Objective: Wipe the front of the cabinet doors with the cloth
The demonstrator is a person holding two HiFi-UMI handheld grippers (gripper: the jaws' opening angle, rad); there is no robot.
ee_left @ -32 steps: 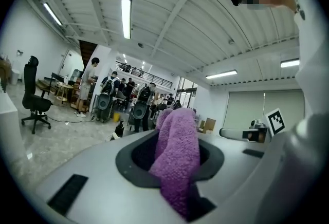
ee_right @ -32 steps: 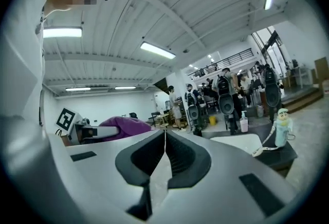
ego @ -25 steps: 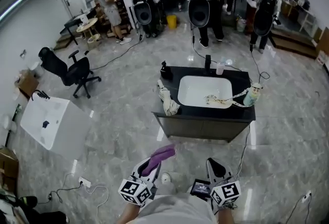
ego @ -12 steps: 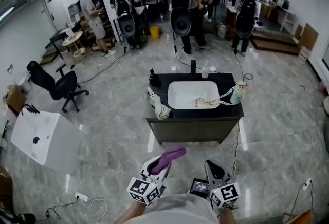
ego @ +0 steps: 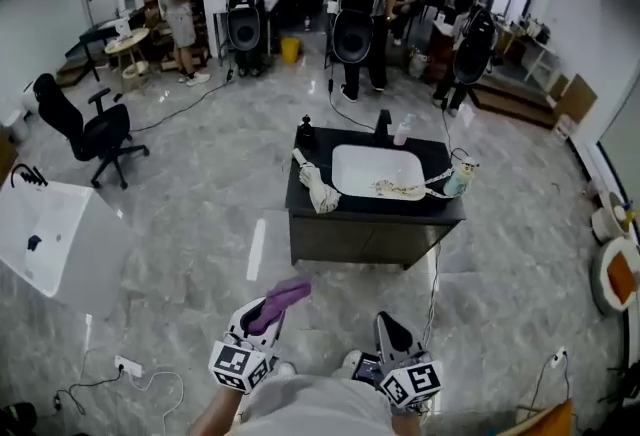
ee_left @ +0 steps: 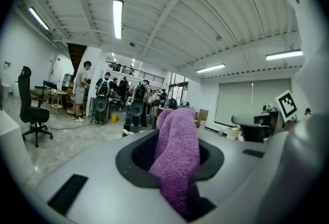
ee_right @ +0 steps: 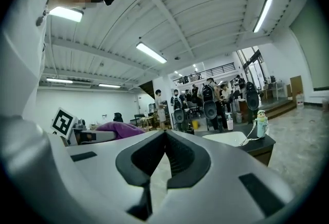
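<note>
Cloth (ee_left: 177,159) — purple, fuzzy — in left tongs (ego: 270,312)

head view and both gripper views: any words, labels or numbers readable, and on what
No text is readable.
Left tool, shut on the cloth, and right tool: square marker patterns only, no letters.
Bottle on the cabinet: any print too small to read.
</note>
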